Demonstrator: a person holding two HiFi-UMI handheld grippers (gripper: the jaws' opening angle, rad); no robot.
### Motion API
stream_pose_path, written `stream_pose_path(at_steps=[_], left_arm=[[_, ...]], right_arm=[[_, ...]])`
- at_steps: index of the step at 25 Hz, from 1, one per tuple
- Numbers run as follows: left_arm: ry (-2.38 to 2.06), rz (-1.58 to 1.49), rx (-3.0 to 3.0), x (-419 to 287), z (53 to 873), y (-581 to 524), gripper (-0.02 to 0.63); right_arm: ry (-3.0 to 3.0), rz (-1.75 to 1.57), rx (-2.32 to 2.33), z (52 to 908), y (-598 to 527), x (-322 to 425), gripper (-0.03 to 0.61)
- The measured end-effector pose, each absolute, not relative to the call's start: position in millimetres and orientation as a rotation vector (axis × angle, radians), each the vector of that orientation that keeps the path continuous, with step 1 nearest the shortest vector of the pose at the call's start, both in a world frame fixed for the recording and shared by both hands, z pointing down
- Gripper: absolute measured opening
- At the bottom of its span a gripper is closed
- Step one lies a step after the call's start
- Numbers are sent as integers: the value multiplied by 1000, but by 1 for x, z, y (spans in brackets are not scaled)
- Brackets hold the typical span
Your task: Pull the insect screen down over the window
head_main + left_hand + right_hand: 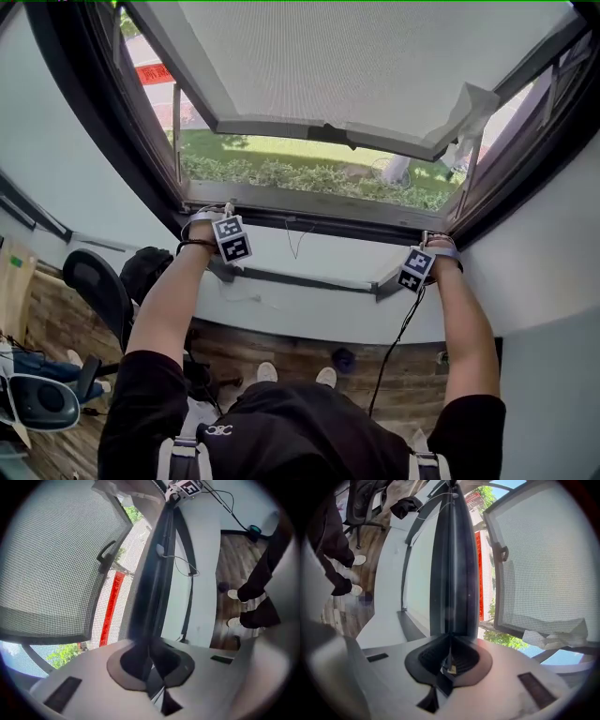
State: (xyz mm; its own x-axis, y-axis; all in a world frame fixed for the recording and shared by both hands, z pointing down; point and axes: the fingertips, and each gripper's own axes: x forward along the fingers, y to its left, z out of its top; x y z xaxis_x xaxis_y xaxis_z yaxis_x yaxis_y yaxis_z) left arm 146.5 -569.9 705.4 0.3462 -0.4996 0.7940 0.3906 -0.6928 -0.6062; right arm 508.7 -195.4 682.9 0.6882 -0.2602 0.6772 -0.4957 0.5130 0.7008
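Reaching in head view: left gripper point(225, 214) and right gripper point(427, 246) are meeting the insect screen's slim dark metal pull bar point(319, 222) at the grey-framed window point(309, 199) bottom.
Left gripper view: jaws are clamping the bar point(150, 597).
Right gripper view: likewise point(452, 573).
Judging it stiff and light; taking both ends is suiting a level pull.

Top edge crops the window sash point(375, 66); the dark rail point(145, 616) blurs close up

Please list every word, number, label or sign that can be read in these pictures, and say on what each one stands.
No text can be read.
Red banner outdoors: any print is too blurred.
White logo on the person's black top: too small.
Marker cube: square patterns only, no words.
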Motion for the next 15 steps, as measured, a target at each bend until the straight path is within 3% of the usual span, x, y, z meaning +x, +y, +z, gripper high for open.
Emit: stream_pose_path(at_steps=[15], left_arm=[[123,-1448,-1830,153,707,-577,23]], right_arm=[[-770,166,1066,681,-198,508,28]])
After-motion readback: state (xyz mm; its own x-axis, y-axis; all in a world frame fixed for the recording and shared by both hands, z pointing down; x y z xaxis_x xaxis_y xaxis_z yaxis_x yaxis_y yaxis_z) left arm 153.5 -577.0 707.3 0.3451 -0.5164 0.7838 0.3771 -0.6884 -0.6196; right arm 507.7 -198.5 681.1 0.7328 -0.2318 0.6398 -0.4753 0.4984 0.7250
